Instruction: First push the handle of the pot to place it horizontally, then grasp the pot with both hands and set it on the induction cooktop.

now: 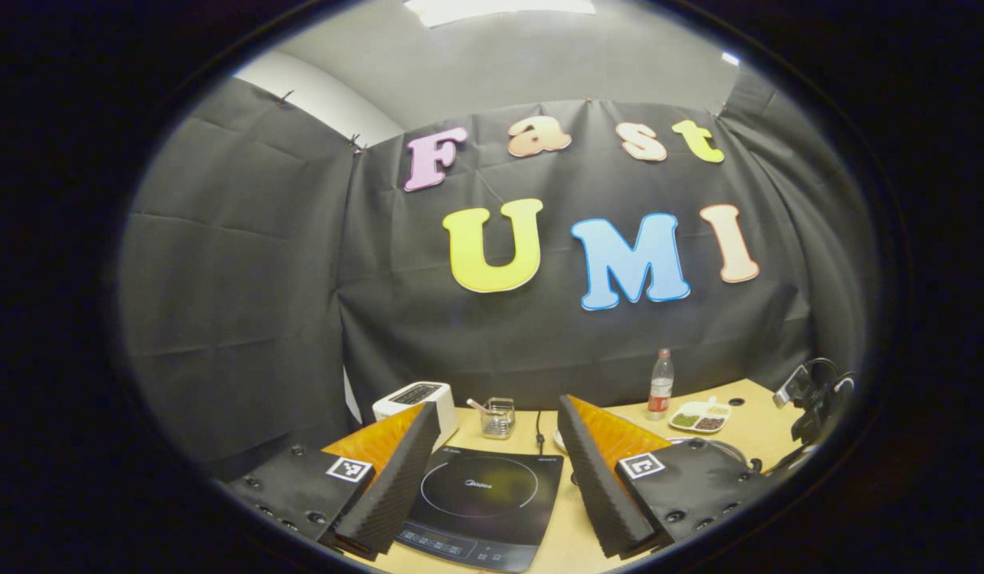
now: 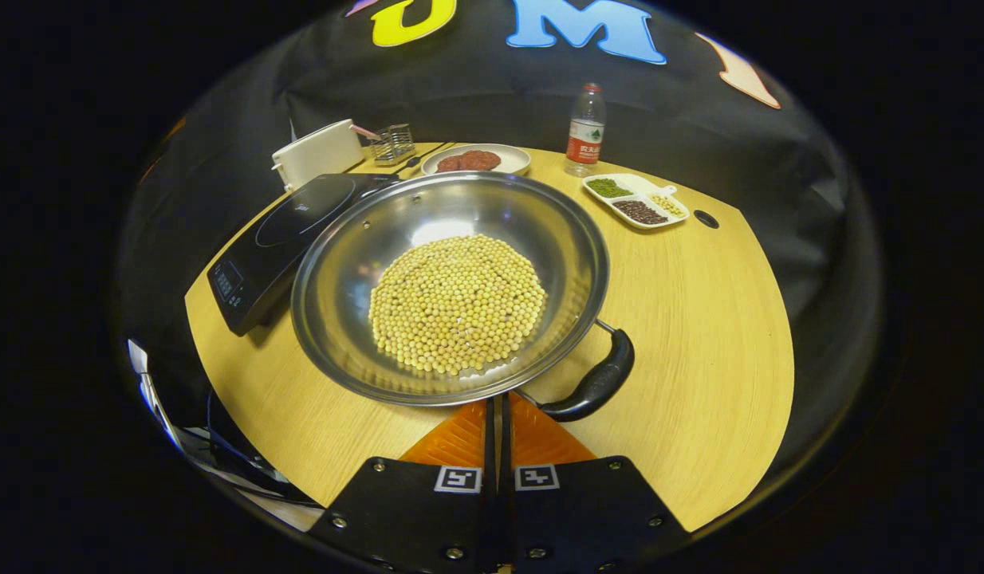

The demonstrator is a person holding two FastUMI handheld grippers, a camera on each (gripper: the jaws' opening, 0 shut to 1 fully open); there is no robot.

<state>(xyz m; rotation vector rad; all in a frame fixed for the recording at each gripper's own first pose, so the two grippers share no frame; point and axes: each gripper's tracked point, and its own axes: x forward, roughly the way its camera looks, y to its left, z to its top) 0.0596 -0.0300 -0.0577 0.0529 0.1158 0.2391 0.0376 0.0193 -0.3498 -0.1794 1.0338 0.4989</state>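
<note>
1. The right gripper (image 2: pixel 498 414) has its fingers pressed together; the pot (image 2: pixel 452 287) rim hides their tips.
2. The left gripper (image 1: pixel 498 470) has fingers spread above the induction cooktop (image 1: pixel 482 506).
3. The pot of beans sits on the wooden tabletop (image 2: pixel 699 319) beside the cooktop, its handle (image 2: pixel 600 379) toward the right gripper.

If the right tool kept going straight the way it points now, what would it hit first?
Most likely the near rim of the pot, just ahead of the right tool, whose fingers are closed together. The black handle sits slightly to the side; depth is uncertain.
</note>
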